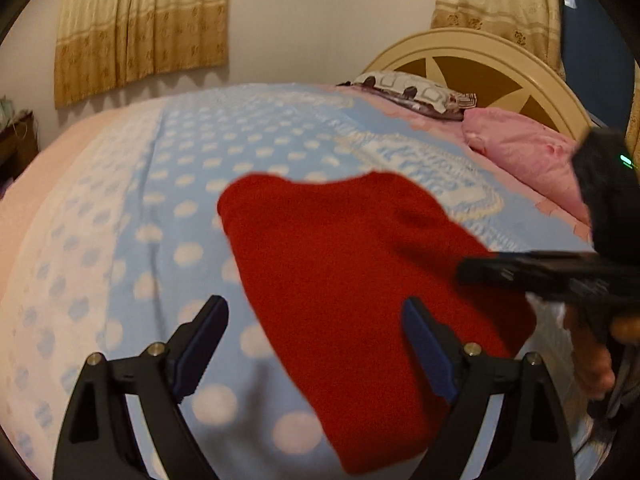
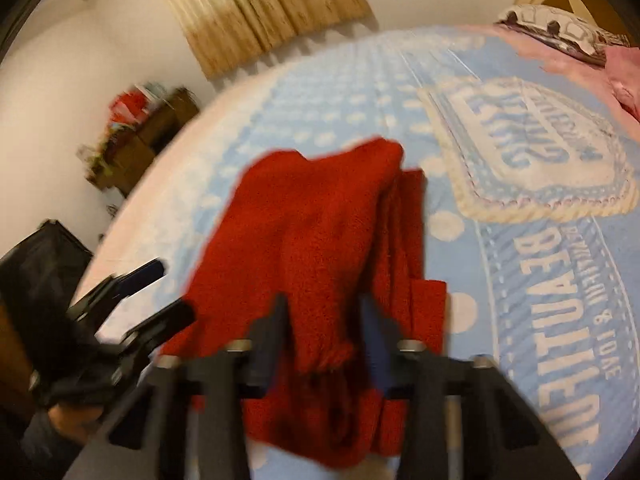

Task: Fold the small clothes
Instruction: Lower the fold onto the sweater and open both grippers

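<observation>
Blurring the right claw (image 2: pixel 324 300) narrowed about the red garment (image 2: pixel 316 216), grip unclear; left claw (image 1: pixel 316 302) wide, empty.

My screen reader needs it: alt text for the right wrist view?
The right gripper straddles a bunched fold of the red garment lying on the blue polka-dot blanket. The left gripper hangs open at lower left.

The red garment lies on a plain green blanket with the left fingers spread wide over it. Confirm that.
Not quite. The red garment lies on a light blue blanket with white polka dots, not a plain green one, as the left wrist view shows. The rest stands: the left gripper has its fingers spread wide over the garment.
</observation>
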### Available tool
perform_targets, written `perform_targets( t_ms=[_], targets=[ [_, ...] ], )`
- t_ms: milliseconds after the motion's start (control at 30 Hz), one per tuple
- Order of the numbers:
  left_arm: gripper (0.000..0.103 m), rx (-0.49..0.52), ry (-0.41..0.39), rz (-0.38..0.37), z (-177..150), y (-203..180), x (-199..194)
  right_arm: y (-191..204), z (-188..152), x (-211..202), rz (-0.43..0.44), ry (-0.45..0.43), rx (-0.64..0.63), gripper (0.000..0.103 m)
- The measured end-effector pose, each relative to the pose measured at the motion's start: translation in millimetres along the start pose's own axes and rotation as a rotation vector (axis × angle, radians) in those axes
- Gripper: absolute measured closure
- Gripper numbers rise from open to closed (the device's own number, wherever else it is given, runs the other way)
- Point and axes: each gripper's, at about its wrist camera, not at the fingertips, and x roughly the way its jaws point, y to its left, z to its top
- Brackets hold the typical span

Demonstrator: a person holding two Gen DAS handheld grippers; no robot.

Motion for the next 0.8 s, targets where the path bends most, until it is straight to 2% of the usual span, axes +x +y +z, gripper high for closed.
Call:
perform_targets(
  t_ms=[100, 200, 300, 400, 433, 500, 533, 633, 700, 800],
  targets=[
    [0.011, 0.007, 0.016, -0.008, -5, -7, 5, -5, -5, -3, -0.016, -0.005, 0.006, 0.084],
    [0.005, 0.028, 0.007, 0.0, -6, -15, 7, -11, -9, -13, -0.077, -0.034, -0.009, 0.085],
    [0.001, 0.028, 0.025, 0.022, -12, -19, 16, -25, -8, -1, -0.108, -0.018, 0.006, 0.085],
    [0.001, -0.03, 0.026, 0.0, -19, -15, 21, -33, -3, 5, -0.068, 0.011, 0.05, 0.085],
    [0.001, -0.042, 0.021, -0.004, -21, -14, 19, -34, -2, 3, -0.057, 0.016, 0.058, 0.083],
    [0.0, -0.055, 0.019, -0.006, -21, -11, 18, -33, 2, -4, -0.049, 0.008, 0.056, 0.072],
    [0.0, -0.062, 0.017, -0.007, -21, -11, 18, -29, 4, -13, -0.09, -0.02, 0.038, 0.061],
    [0.0, -0.073, 0.026, -0.01, -22, -12, 22, -1, 12, -35, -0.155, -0.156, -0.068, 0.06],
    [0.0, -0.069, 0.035, -0.007, -22, -14, 25, 18, 16, -37, -0.124, -0.176, -0.14, 0.06],
    [0.0, -0.072, 0.038, -0.004, -23, -14, 26, 42, 23, -20, -0.028, -0.135, -0.236, 0.06]
  ],
)
